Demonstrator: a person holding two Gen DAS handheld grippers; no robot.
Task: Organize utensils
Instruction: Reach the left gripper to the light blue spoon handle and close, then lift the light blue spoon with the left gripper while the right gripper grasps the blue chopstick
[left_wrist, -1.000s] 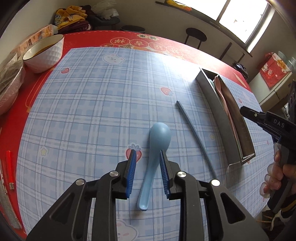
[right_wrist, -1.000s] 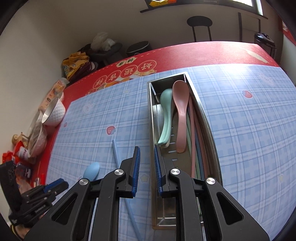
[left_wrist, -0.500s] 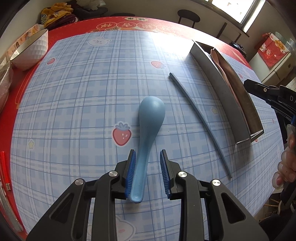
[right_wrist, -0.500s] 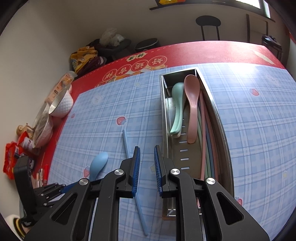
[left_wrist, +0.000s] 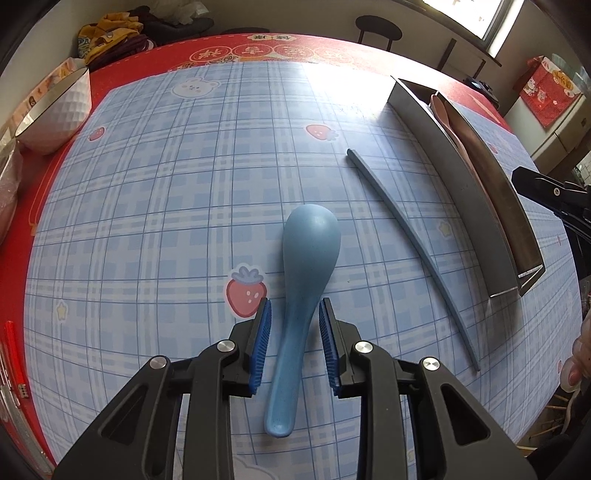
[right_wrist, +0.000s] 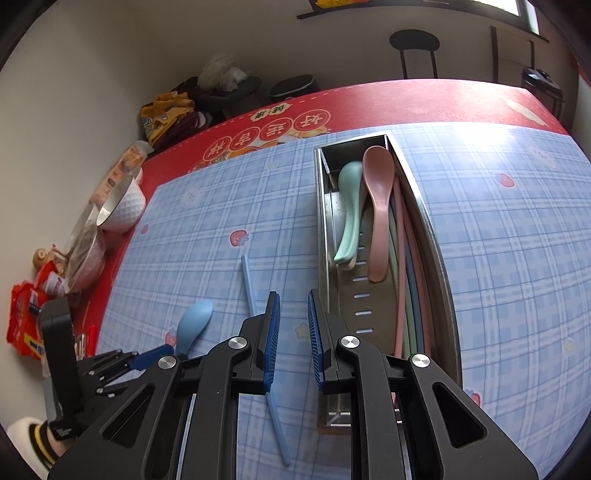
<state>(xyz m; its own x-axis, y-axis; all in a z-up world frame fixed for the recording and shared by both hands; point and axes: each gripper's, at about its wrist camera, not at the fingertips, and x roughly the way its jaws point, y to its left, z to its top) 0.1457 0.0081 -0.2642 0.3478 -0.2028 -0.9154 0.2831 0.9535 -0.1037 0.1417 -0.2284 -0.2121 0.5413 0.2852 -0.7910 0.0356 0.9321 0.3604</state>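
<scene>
Left gripper (left_wrist: 293, 314) parted around blue spoon (left_wrist: 304, 280) handle (not touching), right gripper (right_wrist: 293, 308) parted, holding nothing

Both grippers are black, with triangular cut-outs in the arms and round silver screws at the joints. The left gripper (left_wrist: 294, 341) and the right gripper (right_wrist: 294, 341) carry blue ribbed pads (left_wrist: 263, 341) inside. One cuff (right_wrist: 38, 441) is white with yellow and black stripes.
</scene>
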